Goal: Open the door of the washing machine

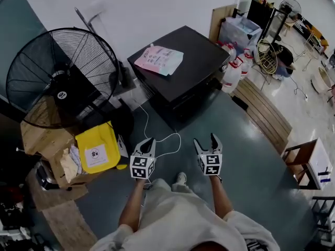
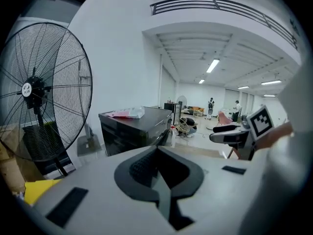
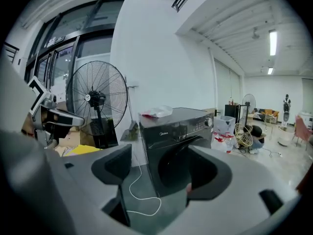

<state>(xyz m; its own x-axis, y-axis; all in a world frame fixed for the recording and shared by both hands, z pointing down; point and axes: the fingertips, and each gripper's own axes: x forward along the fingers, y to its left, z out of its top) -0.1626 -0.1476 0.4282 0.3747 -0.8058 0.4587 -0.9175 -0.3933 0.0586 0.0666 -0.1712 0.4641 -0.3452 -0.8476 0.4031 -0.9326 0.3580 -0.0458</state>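
Observation:
The black front-loading washing machine (image 1: pixel 178 69) stands against the white wall ahead of me, and a pink-and-white bag (image 1: pixel 158 59) lies on its top. In the right gripper view its dark round door (image 3: pixel 173 163) shows closed between the jaws. My right gripper (image 1: pixel 205 140) is open and empty, some way short of the machine (image 3: pixel 181 131). My left gripper (image 1: pixel 149 140) hangs beside it at the same distance, its pads (image 2: pixel 146 168) together with nothing between them. The machine (image 2: pixel 132 129) lies ahead and slightly left in the left gripper view.
A large black standing fan (image 1: pixel 63 77) is left of the machine, with a yellow box (image 1: pixel 98 147) and cardboard below it. A white cable (image 1: pixel 162 139) trails on the floor before the machine. Jugs (image 1: pixel 233 69), a wooden pallet (image 1: pixel 264 111) and a stool (image 1: pixel 309 163) are at the right.

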